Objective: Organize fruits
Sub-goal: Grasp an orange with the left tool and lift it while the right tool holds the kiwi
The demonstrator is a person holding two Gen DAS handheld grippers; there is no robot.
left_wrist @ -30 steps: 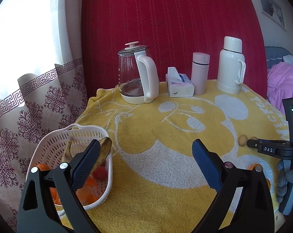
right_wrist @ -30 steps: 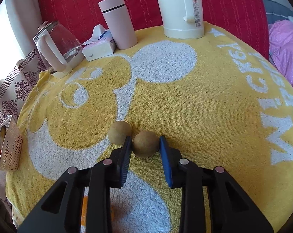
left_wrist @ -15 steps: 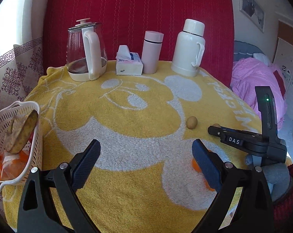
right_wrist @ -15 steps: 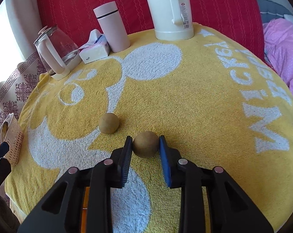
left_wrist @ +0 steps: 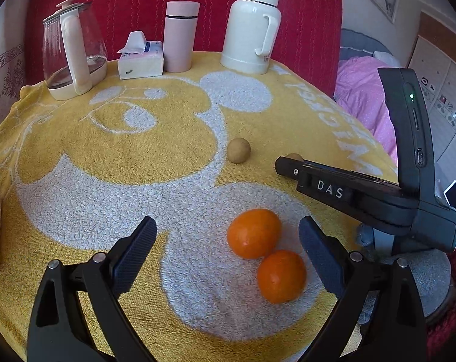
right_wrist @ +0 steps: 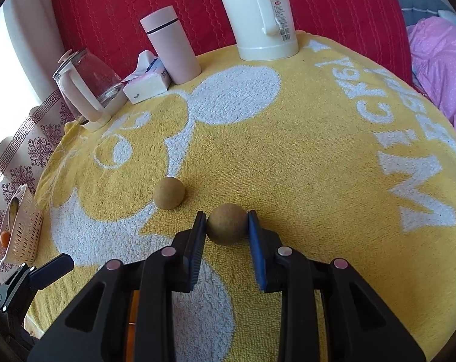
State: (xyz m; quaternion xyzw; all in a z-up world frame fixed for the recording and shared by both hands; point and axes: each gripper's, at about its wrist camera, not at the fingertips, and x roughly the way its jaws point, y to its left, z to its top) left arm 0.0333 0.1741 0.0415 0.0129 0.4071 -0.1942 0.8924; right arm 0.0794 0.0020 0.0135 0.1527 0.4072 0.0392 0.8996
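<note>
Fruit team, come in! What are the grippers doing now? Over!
Right gripper shut on brown fruit. Left gripper open over two oranges. Second brown fruit loose on towel. Basket far left; path open.

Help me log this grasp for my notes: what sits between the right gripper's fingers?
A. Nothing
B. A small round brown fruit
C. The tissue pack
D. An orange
B: in the right wrist view the right gripper has both pads pressed against a small round brown fruit, while the two oranges lie on the yellow towel in front of the open left gripper.
</note>
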